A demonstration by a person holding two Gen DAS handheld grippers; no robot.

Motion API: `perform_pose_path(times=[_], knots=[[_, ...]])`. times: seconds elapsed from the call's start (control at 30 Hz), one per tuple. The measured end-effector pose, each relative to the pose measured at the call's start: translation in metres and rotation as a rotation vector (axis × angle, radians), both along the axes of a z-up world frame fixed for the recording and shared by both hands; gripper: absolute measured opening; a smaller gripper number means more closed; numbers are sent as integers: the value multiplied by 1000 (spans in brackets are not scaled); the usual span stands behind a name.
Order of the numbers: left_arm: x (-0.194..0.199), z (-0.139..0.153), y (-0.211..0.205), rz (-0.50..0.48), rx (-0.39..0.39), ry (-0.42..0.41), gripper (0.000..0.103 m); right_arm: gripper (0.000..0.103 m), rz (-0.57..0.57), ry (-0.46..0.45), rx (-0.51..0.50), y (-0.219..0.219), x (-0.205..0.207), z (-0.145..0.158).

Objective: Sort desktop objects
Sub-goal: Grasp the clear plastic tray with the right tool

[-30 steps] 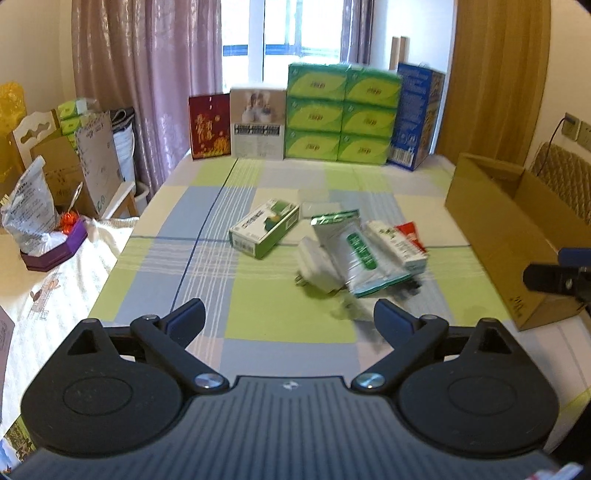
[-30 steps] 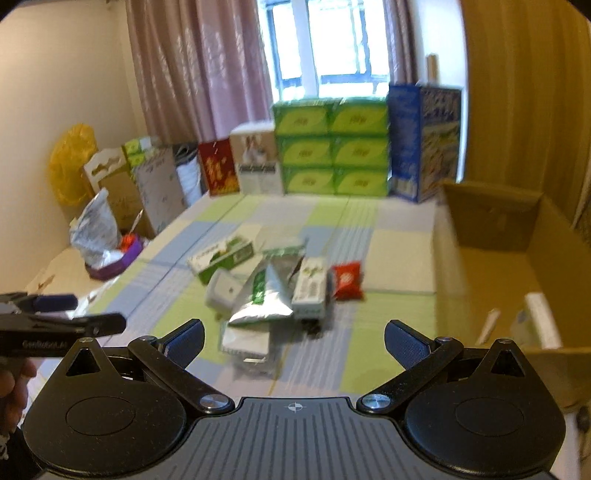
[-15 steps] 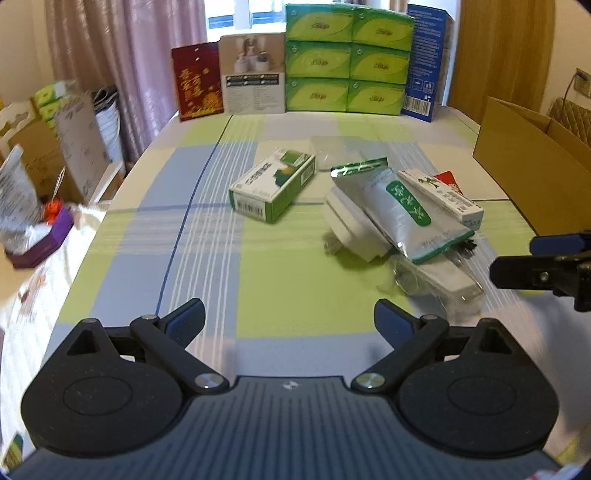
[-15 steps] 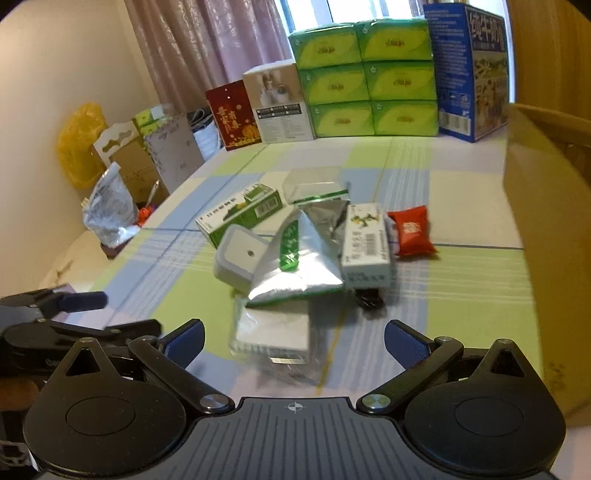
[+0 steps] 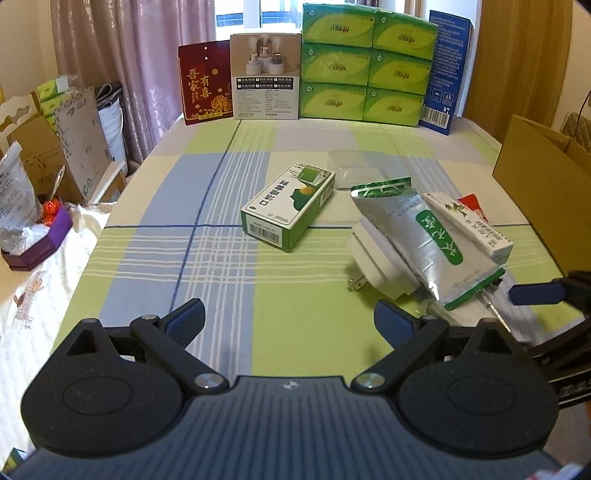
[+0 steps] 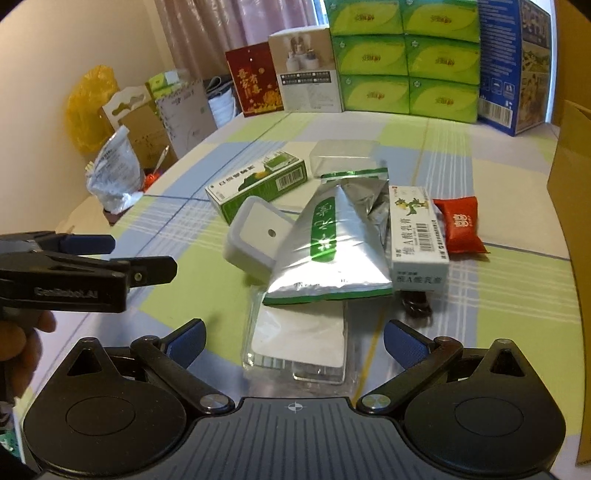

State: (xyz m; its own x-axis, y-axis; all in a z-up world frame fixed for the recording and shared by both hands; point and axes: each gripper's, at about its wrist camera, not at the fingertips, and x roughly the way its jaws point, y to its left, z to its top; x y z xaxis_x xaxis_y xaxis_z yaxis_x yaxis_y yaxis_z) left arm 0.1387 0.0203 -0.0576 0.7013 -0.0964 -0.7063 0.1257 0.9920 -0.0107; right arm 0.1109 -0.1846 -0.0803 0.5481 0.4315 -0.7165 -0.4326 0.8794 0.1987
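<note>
Altogether, two cartons, a green box (image 6: 258,179) and a white box (image 6: 417,236), one foil pouch (image 6: 332,243), one plug (image 6: 255,236) and one red sachet (image 6: 461,225) lie clustered mid-worktop (image 5: 295,314), with both the left hand-held gripper (image 5: 290,319) and right hand-held gripper (image 6: 293,338) wide and empty.

Daylight is coming in through the window (image 5: 255,11) behind the curtains (image 5: 144,74), blowing out the panes. Fisheye distortion is bending the edges, corners are vignetting black, and the foreground is blurring slightly.
</note>
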Motion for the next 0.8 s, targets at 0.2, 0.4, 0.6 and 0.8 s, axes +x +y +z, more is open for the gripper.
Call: perform_pose_path(times=[0.2,0.4,0.6,0.8], knots=[[2,-1,-4,-16,-10,8,96,81,-13,33,-31,4,11,-13],[4,-1,-6,-19,-17,14,96,58,-3,32,-64,8,10,-15],[6,-1,-14,-51,-1,12,96,52,-28,-18,-101,1,4,-4],[12,-4,-28,-125,32,-1,96,50,-90,-23,-109,-15,7,0]])
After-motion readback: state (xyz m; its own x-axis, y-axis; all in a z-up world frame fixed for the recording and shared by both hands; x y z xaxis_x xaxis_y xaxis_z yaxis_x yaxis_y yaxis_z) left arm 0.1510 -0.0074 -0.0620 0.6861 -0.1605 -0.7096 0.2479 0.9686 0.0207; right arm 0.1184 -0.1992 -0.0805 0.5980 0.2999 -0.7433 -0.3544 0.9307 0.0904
